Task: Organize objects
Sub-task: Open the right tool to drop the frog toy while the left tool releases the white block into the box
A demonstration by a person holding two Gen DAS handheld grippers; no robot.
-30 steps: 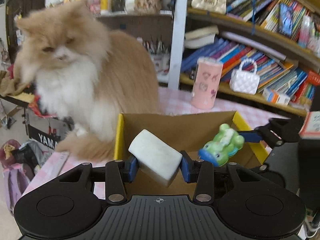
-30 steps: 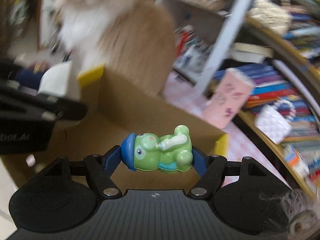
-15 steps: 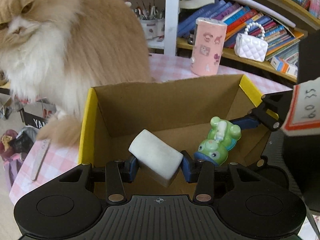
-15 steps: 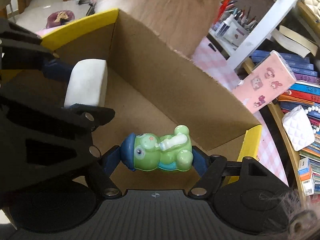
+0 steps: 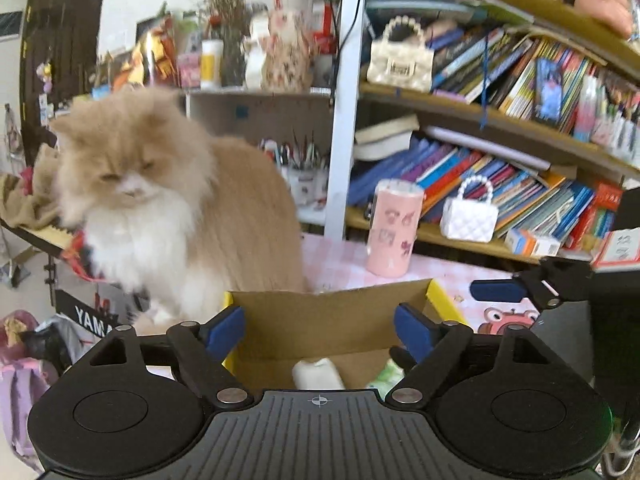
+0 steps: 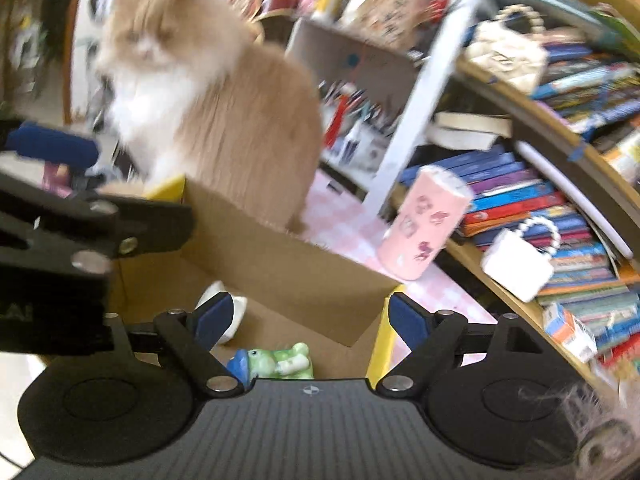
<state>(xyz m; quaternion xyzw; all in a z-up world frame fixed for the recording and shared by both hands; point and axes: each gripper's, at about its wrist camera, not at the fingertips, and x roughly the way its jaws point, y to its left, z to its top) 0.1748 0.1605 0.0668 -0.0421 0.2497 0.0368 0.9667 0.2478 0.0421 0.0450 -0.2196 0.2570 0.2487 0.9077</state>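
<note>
Green frog toy (image 6: 276, 362) lies on its side on the cardboard box (image 6: 280, 264) floor, long axis left-right, blue cap toward frame left, just below the right hand-held gripper (image 6: 306, 320), whose fingers are spread apart, empty. White block (image 5: 318, 374) sits bottom centre under the left hand-held gripper (image 5: 319, 330), also spread, empty. "YAMA" readable lower left on a black stand (image 5: 86, 316). Cat (image 5: 160, 208) behind box.
</note>
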